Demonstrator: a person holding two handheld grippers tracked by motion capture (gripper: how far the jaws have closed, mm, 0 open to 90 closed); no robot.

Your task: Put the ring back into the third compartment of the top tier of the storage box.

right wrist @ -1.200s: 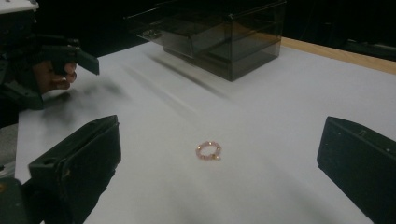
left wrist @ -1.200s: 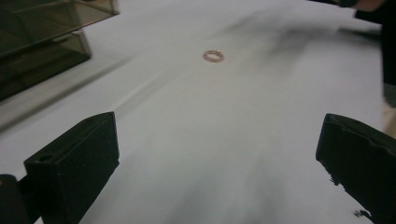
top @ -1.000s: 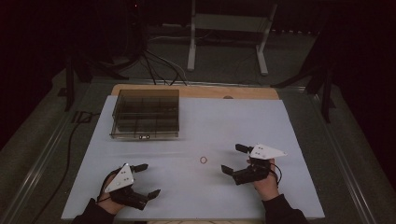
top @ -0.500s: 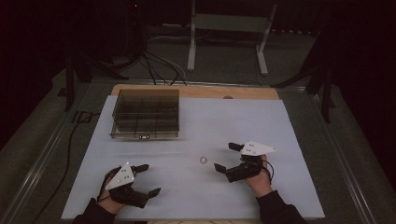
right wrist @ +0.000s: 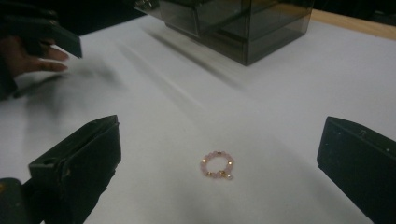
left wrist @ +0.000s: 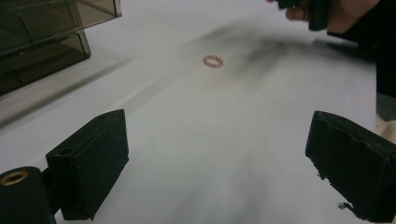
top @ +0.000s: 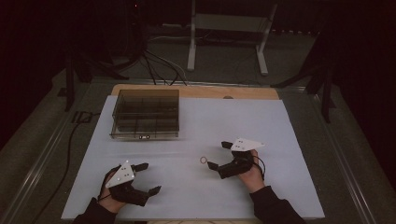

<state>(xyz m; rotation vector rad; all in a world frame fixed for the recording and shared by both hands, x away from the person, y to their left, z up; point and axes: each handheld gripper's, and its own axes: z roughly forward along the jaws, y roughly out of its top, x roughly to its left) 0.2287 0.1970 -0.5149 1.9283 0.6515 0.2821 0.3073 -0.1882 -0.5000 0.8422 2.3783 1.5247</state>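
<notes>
A small pink and gold beaded ring (top: 203, 160) lies flat on the white table (top: 261, 121). My right gripper (top: 218, 155) is open, its jaws spread wide just right of the ring; in the right gripper view the ring (right wrist: 217, 165) lies on the table between and just ahead of the jaws (right wrist: 219, 168). My left gripper (top: 148, 178) is open near the front left edge, holding nothing. In the left gripper view the ring (left wrist: 213, 61) lies far ahead of its spread jaws (left wrist: 224, 168).
A smoky clear plastic organizer box (top: 145, 113) with compartments stands at the back left of the table. A wooden edge (top: 196, 92) runs along the far side. Cables and a metal stand (top: 224, 28) are on the floor beyond.
My right gripper has slid left toward the ring, its jaws now close beside it. The left gripper has barely shifted.
</notes>
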